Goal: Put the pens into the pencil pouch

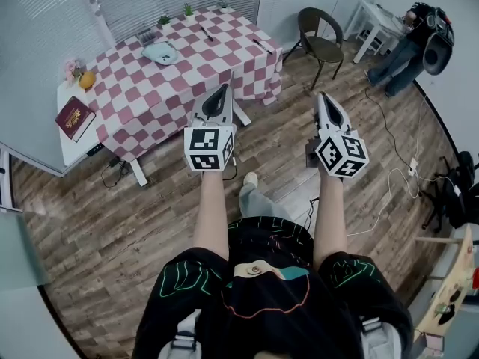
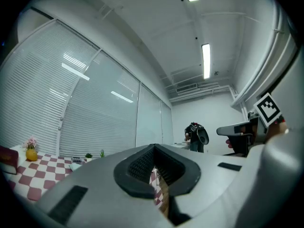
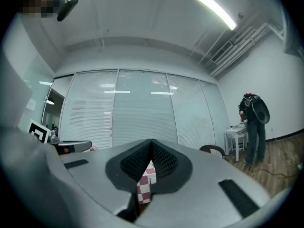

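Observation:
The pale blue pencil pouch (image 1: 161,52) lies on a table with a red and white checked cloth (image 1: 187,73), far ahead of me. Two dark pens lie apart on the cloth, one (image 1: 203,32) near the back and one (image 1: 262,45) by the right edge. My left gripper (image 1: 224,87) and right gripper (image 1: 323,96) are held side by side in the air over the wooden floor, short of the table. Both are shut and hold nothing. In the gripper views the left jaws (image 2: 154,148) and right jaws (image 3: 151,144) meet with nothing between them.
A low white side table (image 1: 71,137) left of the checked table carries a red book (image 1: 75,117) and flowers. Small potted plants (image 1: 188,9) line the table's far edge. A dark wicker chair (image 1: 320,40) stands to the right. A person (image 1: 412,40) stands by a white table. Cables lie on the floor.

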